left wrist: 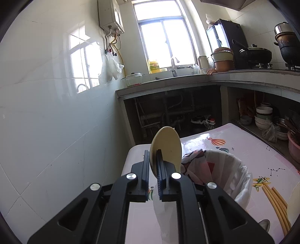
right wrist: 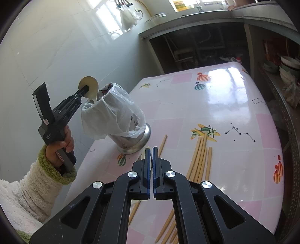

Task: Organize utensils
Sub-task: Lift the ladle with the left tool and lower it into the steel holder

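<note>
Left gripper [left wrist: 153,159] pinches a cream spoon [left wrist: 166,144] over the bag-lined metal cup [right wrist: 129,138]; right gripper [right wrist: 151,150] closed, empty, near chopsticks [right wrist: 200,157]

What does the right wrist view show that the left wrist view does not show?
Only the right wrist view shows the person's hand on the left gripper, the fleece sleeve, the holder's steel base and the shut, empty right gripper.

Only the left wrist view shows the window, the water heater and the pots on the counter.

Both show the cream spoon clamped by its bowl, handle down into the bag-lined holder, the chopsticks and the patterned table.
</note>
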`<move>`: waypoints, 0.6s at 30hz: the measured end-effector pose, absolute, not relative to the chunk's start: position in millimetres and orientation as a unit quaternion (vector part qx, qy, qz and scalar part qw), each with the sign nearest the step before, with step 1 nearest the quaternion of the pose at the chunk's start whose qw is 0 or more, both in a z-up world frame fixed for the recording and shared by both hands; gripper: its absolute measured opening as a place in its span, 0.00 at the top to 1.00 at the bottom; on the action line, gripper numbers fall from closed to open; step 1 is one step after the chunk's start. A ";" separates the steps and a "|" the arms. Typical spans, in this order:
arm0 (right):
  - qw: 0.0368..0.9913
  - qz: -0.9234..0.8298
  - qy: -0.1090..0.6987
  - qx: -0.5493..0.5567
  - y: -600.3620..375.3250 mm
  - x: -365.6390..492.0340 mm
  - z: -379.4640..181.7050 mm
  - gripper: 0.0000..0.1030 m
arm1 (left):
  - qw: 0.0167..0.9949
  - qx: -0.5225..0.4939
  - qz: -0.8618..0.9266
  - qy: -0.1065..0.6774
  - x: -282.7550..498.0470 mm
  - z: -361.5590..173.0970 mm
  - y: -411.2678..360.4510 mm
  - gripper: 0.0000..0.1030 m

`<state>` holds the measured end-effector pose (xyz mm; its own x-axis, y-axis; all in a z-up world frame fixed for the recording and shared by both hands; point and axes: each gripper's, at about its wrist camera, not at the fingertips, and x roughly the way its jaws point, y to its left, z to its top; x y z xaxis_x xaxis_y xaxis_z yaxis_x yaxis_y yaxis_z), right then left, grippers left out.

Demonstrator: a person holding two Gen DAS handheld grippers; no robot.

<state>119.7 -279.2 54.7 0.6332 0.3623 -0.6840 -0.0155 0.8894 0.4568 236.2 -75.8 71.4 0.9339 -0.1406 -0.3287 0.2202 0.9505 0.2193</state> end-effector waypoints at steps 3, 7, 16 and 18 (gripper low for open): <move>0.883 0.105 0.410 0.205 -277.4 115.9 60.9 0.99 | 0.969 0.135 -0.100 0.184 232.3 68.9 -78.3 0.91; 0.888 0.099 0.401 0.202 -277.4 108.3 70.8 0.99 | 0.959 0.106 -0.119 0.236 233.6 68.8 -72.5 0.66; 0.901 0.089 0.379 0.189 -274.5 107.0 97.1 0.99 | 0.954 0.017 -0.154 0.255 209.9 86.4 -41.9 0.36; 0.906 0.088 0.372 0.180 -272.9 111.3 106.4 0.99 | 0.953 -0.002 -0.159 0.258 202.7 88.6 -35.0 0.33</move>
